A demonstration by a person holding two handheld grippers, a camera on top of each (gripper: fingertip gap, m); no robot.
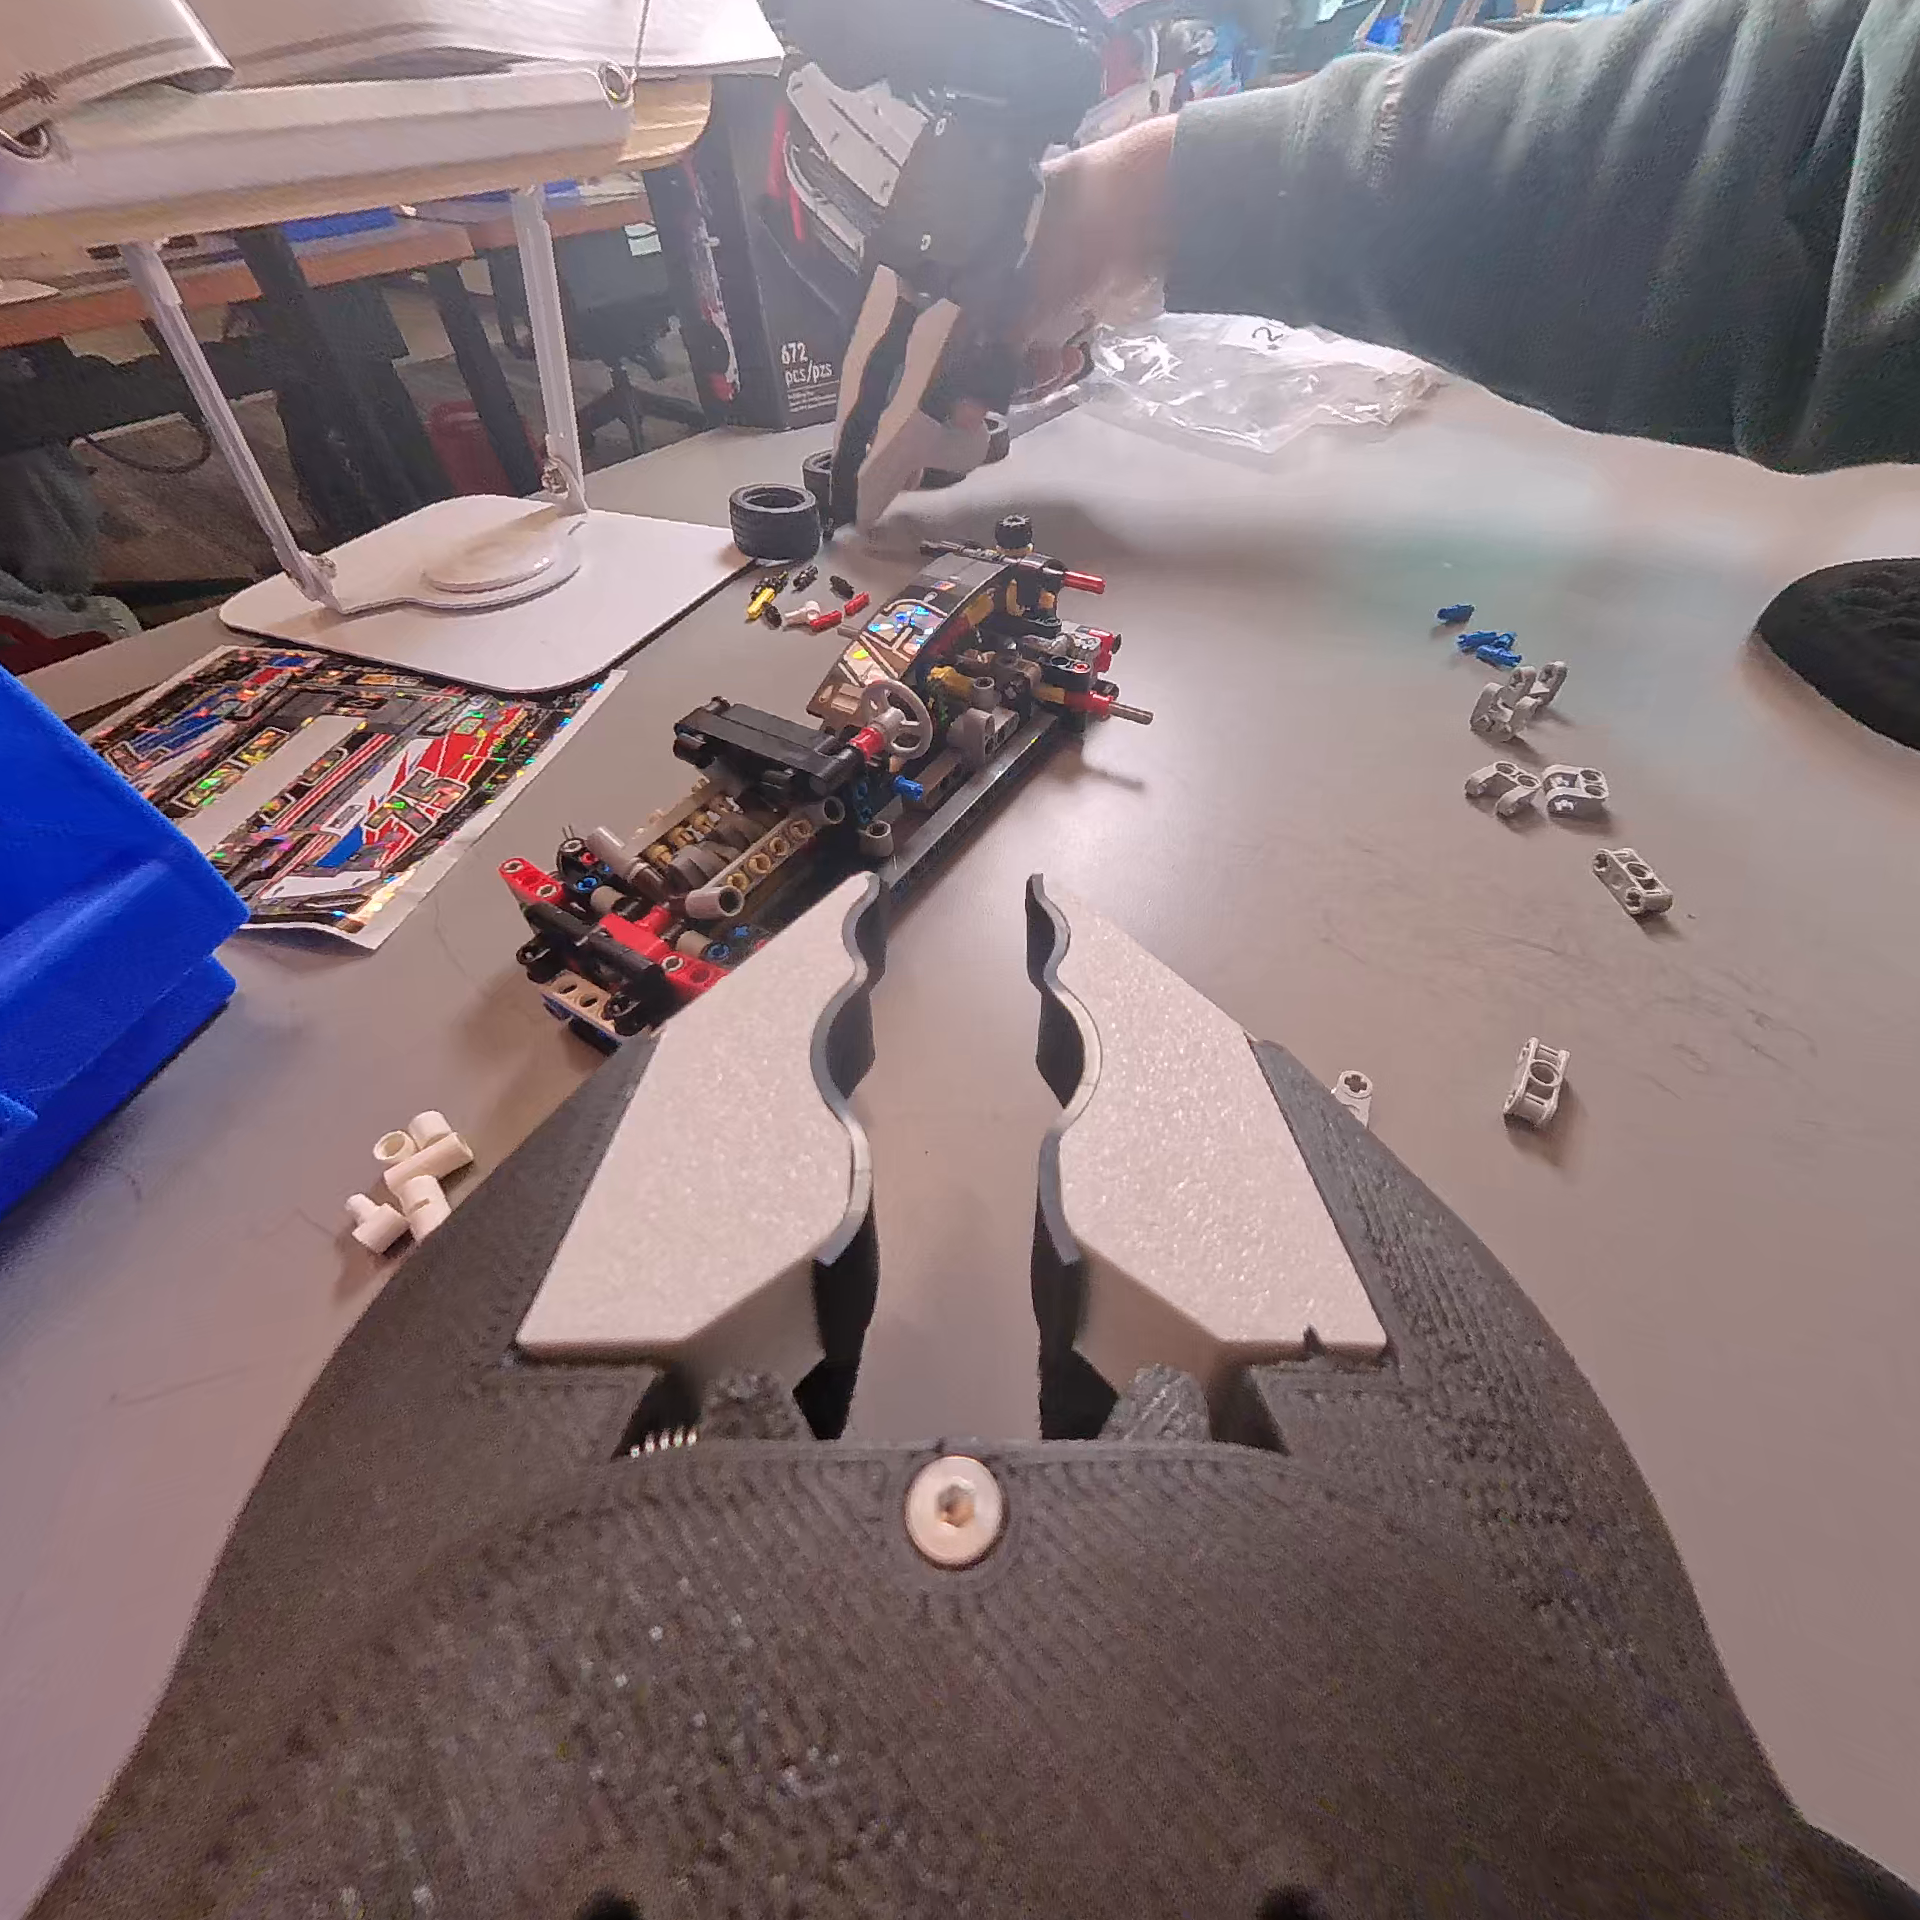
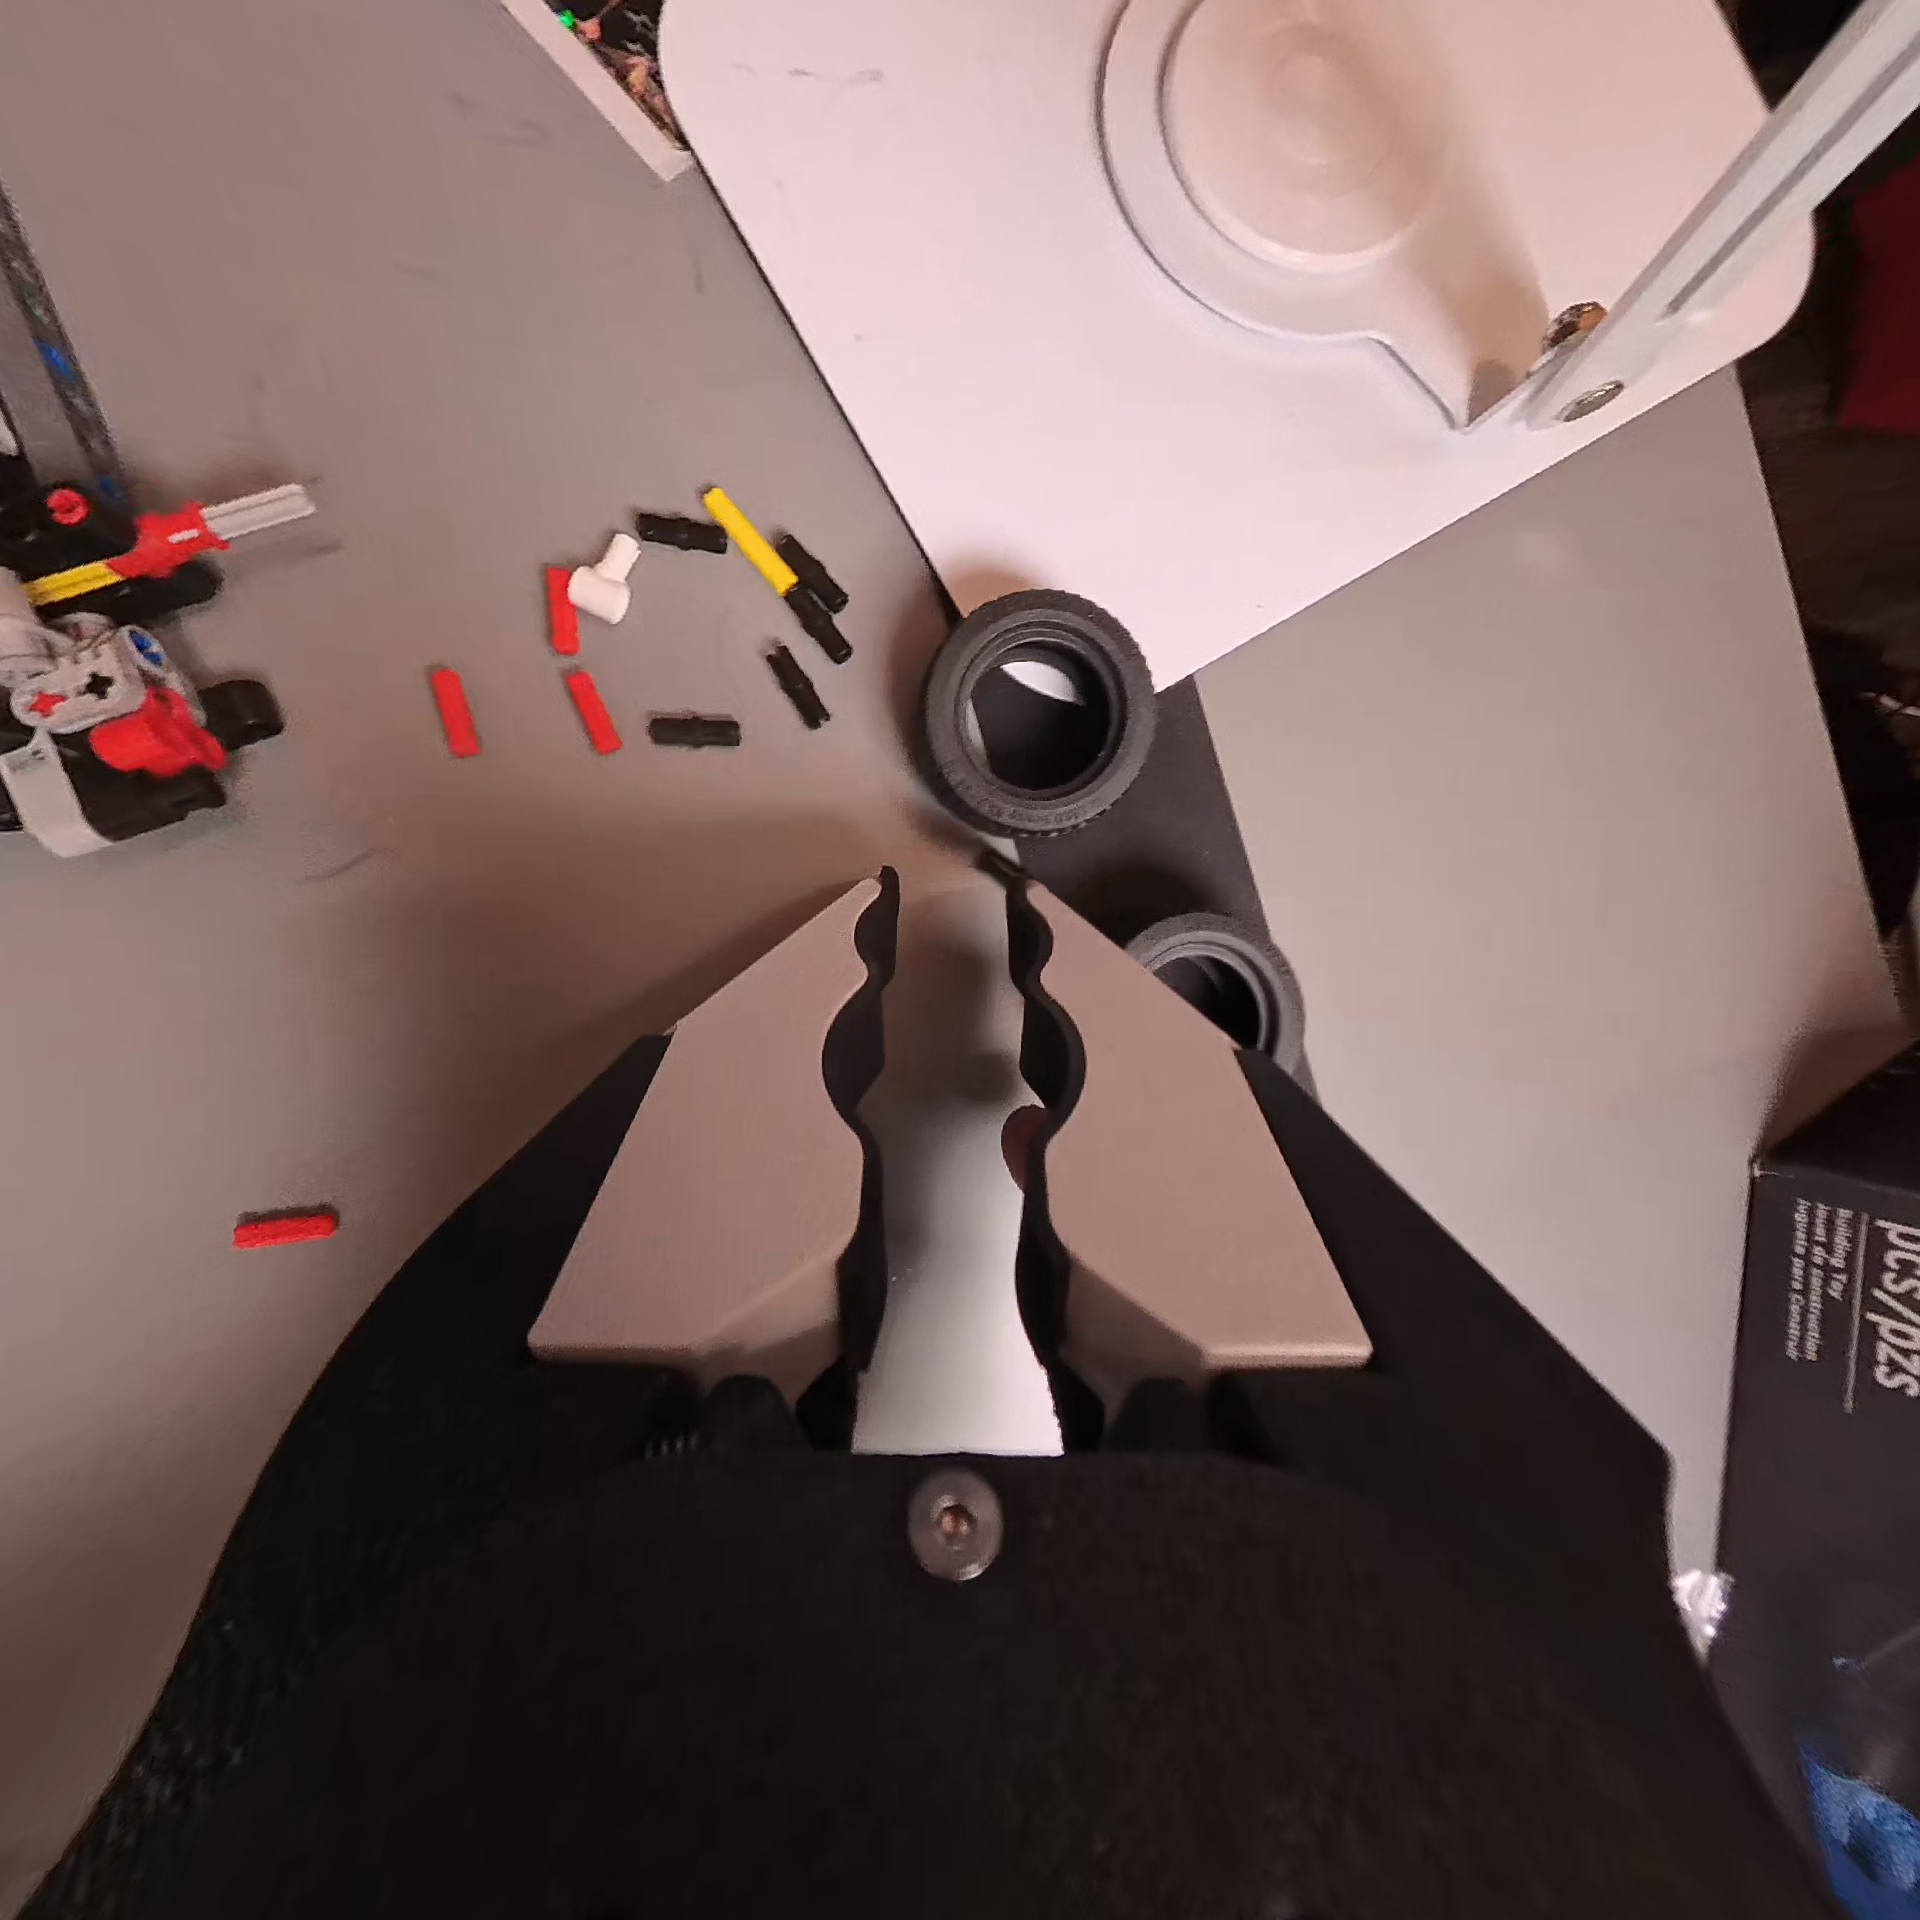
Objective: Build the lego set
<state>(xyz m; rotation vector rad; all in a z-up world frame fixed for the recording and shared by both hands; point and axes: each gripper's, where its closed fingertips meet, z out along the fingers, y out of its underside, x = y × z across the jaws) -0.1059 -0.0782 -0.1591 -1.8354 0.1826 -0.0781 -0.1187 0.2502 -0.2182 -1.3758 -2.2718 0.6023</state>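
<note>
Box (image 2: 1829, 1455) with white print beside open right gripper (image 2: 945, 883), tyre (image 2: 1039, 717) ahead

Each gripper, the left gripper (image 1: 951, 894) and the right gripper (image 2: 945, 883), has a black, ridged printed body with a silver screw centred behind its jaws, which are pale grey wedges lined with wavy black pads. The person wears a dark green fleece sleeve (image 1: 1558, 197).
</note>
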